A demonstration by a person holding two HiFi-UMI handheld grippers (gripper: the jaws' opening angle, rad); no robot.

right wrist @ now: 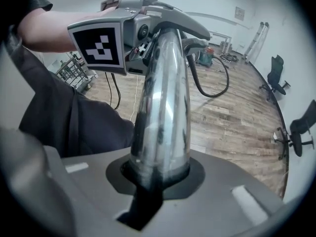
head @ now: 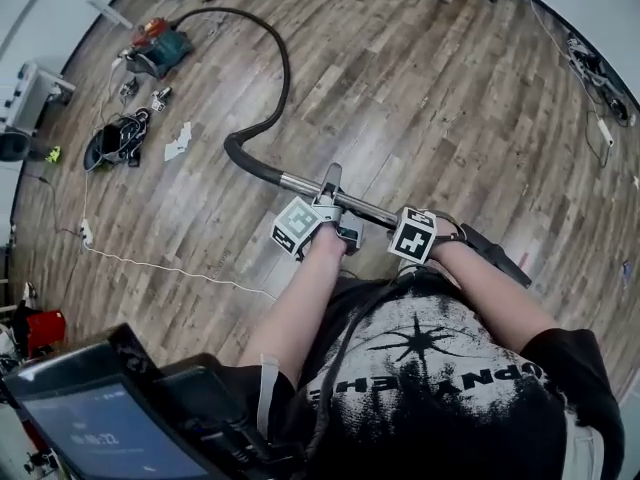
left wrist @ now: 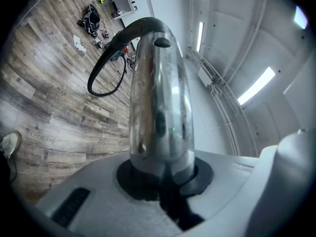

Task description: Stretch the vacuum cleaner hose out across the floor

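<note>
Left gripper (head: 330,206) clamped on chrome wand tube (head: 300,183), jaws closed around it. Right gripper (head: 420,233) gripping same tube, farther from hose end. Black hose (head: 275,78) runs from tube in curve across wood floor (head: 430,98) to vacuum cleaner (head: 160,48) at top left.

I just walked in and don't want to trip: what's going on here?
A person grips a vacuum cleaner's metal wand with two handheld tools: the left claw and the right claw are both shut on it, side by side. The black hose curves from the wand over the wooden floor to the vacuum cleaner. It isn't stretched straight yet.
</note>
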